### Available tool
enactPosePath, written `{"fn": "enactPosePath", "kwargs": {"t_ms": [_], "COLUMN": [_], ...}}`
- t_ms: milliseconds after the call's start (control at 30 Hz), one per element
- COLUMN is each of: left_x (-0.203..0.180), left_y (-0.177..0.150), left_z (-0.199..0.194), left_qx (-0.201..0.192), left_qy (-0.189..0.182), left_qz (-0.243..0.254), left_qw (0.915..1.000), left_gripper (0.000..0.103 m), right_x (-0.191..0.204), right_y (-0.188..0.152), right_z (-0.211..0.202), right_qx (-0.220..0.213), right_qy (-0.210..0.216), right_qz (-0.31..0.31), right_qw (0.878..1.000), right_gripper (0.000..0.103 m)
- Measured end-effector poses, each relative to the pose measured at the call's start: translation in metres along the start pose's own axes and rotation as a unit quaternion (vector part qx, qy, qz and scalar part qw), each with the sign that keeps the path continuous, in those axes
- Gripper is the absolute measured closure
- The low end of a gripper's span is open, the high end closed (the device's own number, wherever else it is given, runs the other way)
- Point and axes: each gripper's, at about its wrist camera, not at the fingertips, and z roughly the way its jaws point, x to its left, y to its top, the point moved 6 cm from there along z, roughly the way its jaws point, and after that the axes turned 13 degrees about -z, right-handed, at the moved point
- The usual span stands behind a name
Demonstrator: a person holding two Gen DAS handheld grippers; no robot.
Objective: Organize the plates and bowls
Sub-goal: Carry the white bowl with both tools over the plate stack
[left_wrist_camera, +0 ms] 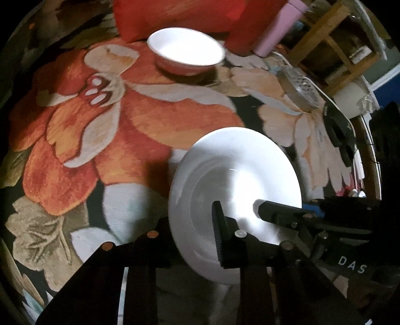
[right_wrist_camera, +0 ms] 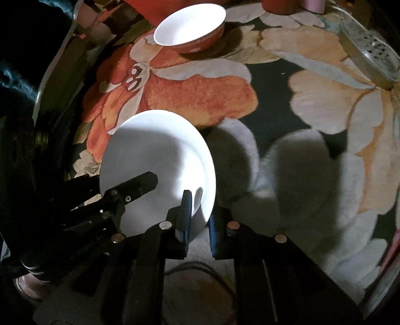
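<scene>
A white plate is held tilted above the flowered cloth, pinched by both grippers on opposite edges. My left gripper is shut on the plate's near rim, one finger on its face and the other hidden behind it. My right gripper is shut on the plate's rim, its blue-padded fingers on either side. Each view shows the other gripper on the plate. A red bowl with a white inside stands upright on the cloth at the back.
A round table with a flowered cloth. A flat grey perforated object lies at the right edge. Red cushions and a pink box stand behind the bowl. A wooden shelf stands beyond the table.
</scene>
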Motion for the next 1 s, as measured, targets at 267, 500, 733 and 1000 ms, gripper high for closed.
{"fn": "enactPosePath", "kwargs": {"t_ms": [267, 500, 733, 1000], "left_x": [-0.062, -0.120, -0.163, -0.205], "left_y": [-0.010, -0.032, -0.054, -0.071], "left_z": [-0.024, -0.034, -0.035, -0.026], "left_qx": [-0.012, -0.007, -0.003, 0.003], "left_qy": [-0.049, -0.080, -0.098, -0.111], "left_qz": [0.038, 0.088, 0.129, 0.159], "left_qw": [0.9980, 0.9929, 0.9868, 0.9810], "left_gripper": [0.080, 0.080, 0.080, 0.080], "right_x": [-0.020, -0.044, -0.068, -0.094], "right_y": [-0.019, -0.053, -0.086, -0.115], "right_z": [-0.061, -0.111, -0.145, -0.163], "right_qx": [-0.012, -0.040, -0.071, -0.088], "right_qy": [-0.029, -0.049, -0.070, -0.083], "right_qz": [0.021, 0.074, 0.109, 0.138], "right_qw": [0.999, 0.995, 0.989, 0.983], "right_gripper": [0.090, 0.090, 0.090, 0.090]}}
